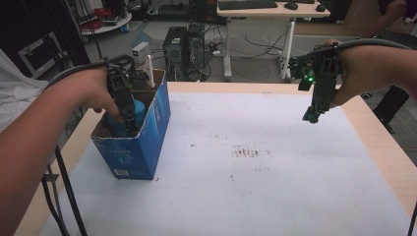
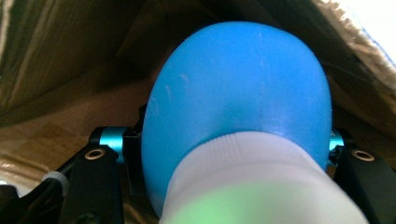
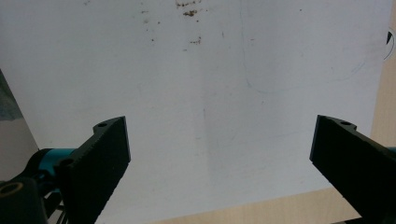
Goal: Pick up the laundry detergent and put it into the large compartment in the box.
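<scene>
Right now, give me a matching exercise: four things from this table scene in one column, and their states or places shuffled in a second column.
Things:
1. left tool
2. right tool
3. blue bottle
4. blue box

States:
A. open, above the white sheet
B. stands at the table's left side
C. shut on the bottle
D. inside the box, gripped

Pairs: 1-C, 2-A, 3-D, 4-B

Desk [image 1: 273, 10], computer towers [image 1: 184, 46] on grey floor [image 1: 255, 54]

Bottle [image 1: 129, 114] inside box [image 1: 142, 142] at table's [image 1: 378, 142] left edge
</scene>
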Action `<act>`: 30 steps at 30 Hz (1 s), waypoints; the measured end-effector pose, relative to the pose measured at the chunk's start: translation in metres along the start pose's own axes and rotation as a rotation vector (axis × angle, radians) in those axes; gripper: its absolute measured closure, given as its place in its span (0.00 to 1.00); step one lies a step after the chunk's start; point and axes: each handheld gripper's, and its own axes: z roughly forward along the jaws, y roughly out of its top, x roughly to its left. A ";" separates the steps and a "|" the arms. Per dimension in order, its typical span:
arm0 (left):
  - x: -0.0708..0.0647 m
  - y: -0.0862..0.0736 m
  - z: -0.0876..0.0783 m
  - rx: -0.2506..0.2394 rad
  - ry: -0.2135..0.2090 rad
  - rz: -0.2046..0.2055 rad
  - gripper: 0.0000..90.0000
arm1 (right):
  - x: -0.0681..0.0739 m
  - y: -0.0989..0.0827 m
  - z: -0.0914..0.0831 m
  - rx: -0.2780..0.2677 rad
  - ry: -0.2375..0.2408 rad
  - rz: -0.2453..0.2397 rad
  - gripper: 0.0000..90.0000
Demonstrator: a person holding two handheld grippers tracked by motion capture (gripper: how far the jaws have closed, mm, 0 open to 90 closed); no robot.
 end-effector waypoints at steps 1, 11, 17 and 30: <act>-0.001 0.000 0.003 -0.001 0.003 0.011 0.42 | 0.000 0.000 0.000 0.000 0.000 0.000 0.05; 0.002 -0.002 0.004 -0.020 -0.008 0.021 0.42 | 0.000 0.002 0.005 0.002 0.007 -0.002 0.05; 0.004 -0.002 0.003 -0.021 -0.008 0.011 0.41 | -0.001 0.004 0.004 -0.002 0.008 -0.002 0.05; 0.002 -0.001 -0.005 -0.024 0.013 0.025 0.30 | 0.000 0.000 0.005 -0.006 0.006 -0.001 0.05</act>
